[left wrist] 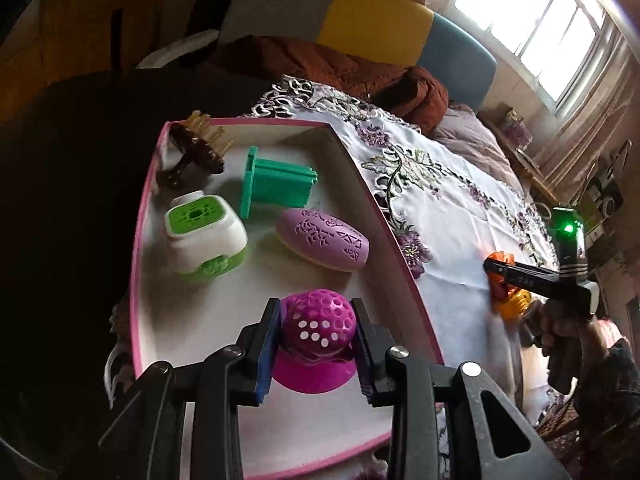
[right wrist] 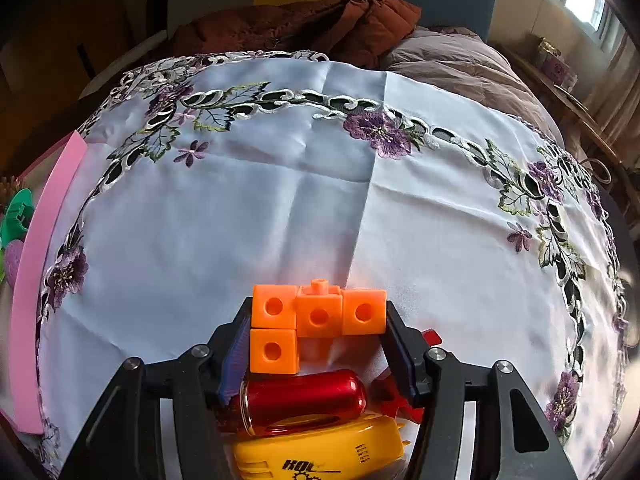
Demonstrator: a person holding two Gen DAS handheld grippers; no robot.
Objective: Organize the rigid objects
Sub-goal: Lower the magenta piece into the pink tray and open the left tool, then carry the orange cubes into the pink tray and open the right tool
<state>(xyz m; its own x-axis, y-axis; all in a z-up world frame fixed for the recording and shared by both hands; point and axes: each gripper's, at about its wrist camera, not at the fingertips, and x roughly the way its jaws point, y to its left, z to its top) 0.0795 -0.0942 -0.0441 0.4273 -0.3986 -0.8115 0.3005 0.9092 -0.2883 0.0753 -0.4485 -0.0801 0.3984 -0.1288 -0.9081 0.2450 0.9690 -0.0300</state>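
While hanging over the near end of the pink box [left wrist: 256, 122], squeezing a pink ball with holes [left wrist: 316, 324] in the left claw [left wrist: 316, 312], pads tight on both sides. Not set down yet, by the look of it, but nearly home.

Already lying in the box: a brown comb [left wrist: 192, 152] at the far left corner, a teal block [left wrist: 276, 186] just right of it, a green and white case [left wrist: 204, 236] at the middle left, a purple oval [left wrist: 322, 244] near the right wall. Four done, then, with a fifth on the way.

Over on the right, above the white flower cloth [right wrist: 280, 200], well apart from the box: orange blocks [right wrist: 318, 314] pinched in the right claw [right wrist: 319, 312], one pad on each end of the top row. Under that claw, close to the camera, more left to move: a red can [right wrist: 304, 398] on its side, a yellow toy [right wrist: 320, 452] nearer still, plus bits of something red, too hidden to name. So roughly halfway, as a guess.

About the ball: round top full of small holes, wide skirt at the bottom, shiny hard plastic, bright pink-purple.

About the orange blocks: four little cubes stuck together, three in a row and one below the left one. A round hole in each front face, a small peg on top of the middle cube. Hard and light-looking, so likely easy to carry without slipping.
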